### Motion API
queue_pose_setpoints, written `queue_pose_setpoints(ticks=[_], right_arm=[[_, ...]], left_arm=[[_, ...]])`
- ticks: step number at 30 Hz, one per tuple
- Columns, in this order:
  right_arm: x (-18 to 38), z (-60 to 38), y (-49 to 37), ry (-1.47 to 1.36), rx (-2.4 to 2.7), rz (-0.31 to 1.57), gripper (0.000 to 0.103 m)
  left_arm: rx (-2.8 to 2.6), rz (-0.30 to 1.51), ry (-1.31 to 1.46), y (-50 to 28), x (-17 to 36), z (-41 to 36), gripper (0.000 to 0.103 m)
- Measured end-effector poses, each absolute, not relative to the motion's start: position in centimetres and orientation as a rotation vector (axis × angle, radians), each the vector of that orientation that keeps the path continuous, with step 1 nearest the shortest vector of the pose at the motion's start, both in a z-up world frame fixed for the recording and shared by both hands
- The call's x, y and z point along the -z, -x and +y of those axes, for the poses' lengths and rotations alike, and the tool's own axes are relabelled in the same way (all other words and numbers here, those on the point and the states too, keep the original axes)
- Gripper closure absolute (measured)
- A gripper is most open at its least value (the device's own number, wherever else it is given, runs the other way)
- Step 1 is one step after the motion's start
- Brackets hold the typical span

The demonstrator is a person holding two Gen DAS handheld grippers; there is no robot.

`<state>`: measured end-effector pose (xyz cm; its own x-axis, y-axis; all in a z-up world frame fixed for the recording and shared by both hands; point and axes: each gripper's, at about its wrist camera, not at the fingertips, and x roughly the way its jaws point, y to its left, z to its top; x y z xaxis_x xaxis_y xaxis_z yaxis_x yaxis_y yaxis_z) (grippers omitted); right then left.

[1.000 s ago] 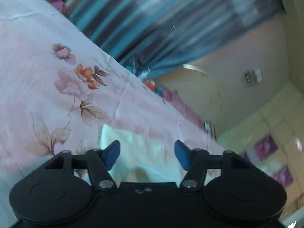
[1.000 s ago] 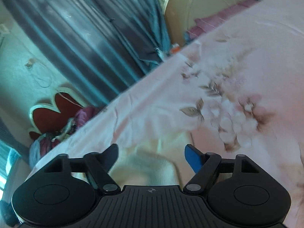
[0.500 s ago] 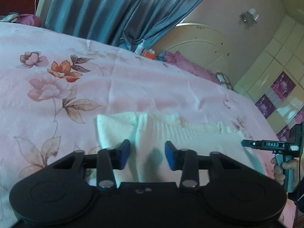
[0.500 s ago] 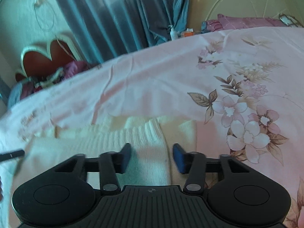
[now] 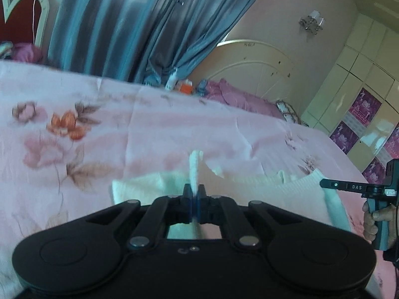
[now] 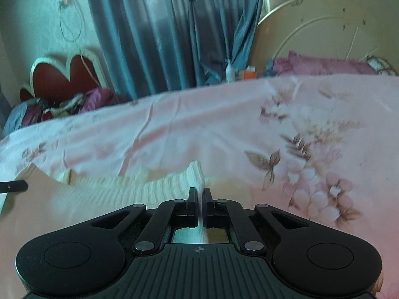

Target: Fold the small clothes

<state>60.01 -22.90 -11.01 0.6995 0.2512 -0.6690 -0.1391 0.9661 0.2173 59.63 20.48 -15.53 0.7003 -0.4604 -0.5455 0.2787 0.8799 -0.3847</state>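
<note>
A small cream knit garment [image 5: 274, 189] lies on a pink floral bedsheet [image 5: 149, 129]. My left gripper [image 5: 194, 199] is shut on a pinched fold of the garment's near left edge, which sticks up between the jaws. My right gripper [image 6: 199, 199] is shut on the garment's ribbed near right edge [image 6: 194, 174]. The garment [image 6: 99, 194] stretches left across the right wrist view. The right gripper also shows at the far right of the left wrist view [image 5: 326, 183].
The bed's far edge meets blue curtains [image 5: 124, 25] and a cream headboard [image 5: 249, 69]. Pink pillows [image 5: 239, 97] and small bottles [image 6: 230, 71] sit at the head. A heap of clothes [image 6: 62, 104] lies at the far left. A wardrobe [image 5: 361, 94] stands at right.
Both grippers have gone from open above the garment to shut on its near edge. The pinched edges now stand up between the jaws.
</note>
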Motion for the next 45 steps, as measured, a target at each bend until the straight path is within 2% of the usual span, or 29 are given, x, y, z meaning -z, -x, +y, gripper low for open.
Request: queue_pose_setpoints(ticks=[8, 11, 12, 13, 14, 16, 21, 23, 26, 28, 30, 33, 34, 36, 41, 45], right_arm=[[13.9, -23.4, -61.7, -0.180, -0.179, 0.825, 0.101], [13.1, -23.6, -61.6, -0.185, -0.155, 0.829, 0.100], [12.3, -23.4, -61.0, -0.167, -0.130, 0.805, 0.100], [11.3, -23.0, -60.3, -0.158, -0.120, 0.780, 0.092], [10.7, -22.5, -59.6, -0.168, -0.144, 0.761, 0.073], [10.2, -19.9, -58.4, -0.145, -0.268, 0.767, 0.070], [11.9, -12.7, -57.8, -0.078, -0.444, 0.835, 0.070], [12.4, -12.5, -57.8, -0.069, -0.456, 0.837, 0.063], [12.4, -15.8, -57.7, -0.070, -0.322, 0.807, 0.063], [12.7, -19.9, -58.0, -0.103, -0.129, 0.817, 0.063], [13.2, -22.7, -58.0, -0.207, -0.137, 0.851, 0.063], [11.5, -21.9, -56.7, -0.183, -0.141, 0.809, 0.063], [10.8, -21.1, -55.9, -0.190, -0.180, 0.779, 0.063], [10.1, -18.5, -54.5, -0.179, -0.261, 0.772, 0.063], [11.4, -12.5, -51.8, -0.057, -0.421, 0.836, 0.063], [11.8, -14.1, -51.4, -0.037, -0.329, 0.841, 0.063]], left_arm=[[0.364, 0.752, 0.346, -61.4, 18.7, 20.7, 0.100], [0.337, 0.763, 0.345, -61.4, 18.2, 20.8, 0.093], [0.308, 0.750, 0.321, -60.9, 17.4, 20.6, 0.079], [0.287, 0.719, 0.279, -60.0, 16.4, 20.3, 0.069], [0.287, 0.678, 0.253, -59.0, 15.3, 19.8, 0.064], [0.338, 0.654, 0.265, -57.7, 14.3, 18.3, 0.050], [0.458, 0.700, 0.163, -57.0, 15.4, 11.9, 0.047], [0.443, 0.718, 0.173, -57.0, 16.2, 11.9, 0.047], [0.349, 0.721, 0.215, -56.6, 17.1, 15.1, 0.049], [0.298, 0.723, 0.264, -56.3, 17.6, 17.7, 0.055], [0.296, 0.720, 0.296, -56.1, 17.7, 18.8, 0.055], [0.284, 0.687, 0.264, -55.4, 16.5, 17.3, 0.047], [0.291, 0.663, 0.245, -54.8, 15.9, 16.5, 0.039], [0.320, 0.632, 0.210, -53.6, 15.1, 14.1, 0.030], [0.372, 0.677, 0.080, -52.2, 15.7, 9.2, 0.034], [0.293, 0.725, 0.027, -52.2, 17.1, 10.4, 0.037]])
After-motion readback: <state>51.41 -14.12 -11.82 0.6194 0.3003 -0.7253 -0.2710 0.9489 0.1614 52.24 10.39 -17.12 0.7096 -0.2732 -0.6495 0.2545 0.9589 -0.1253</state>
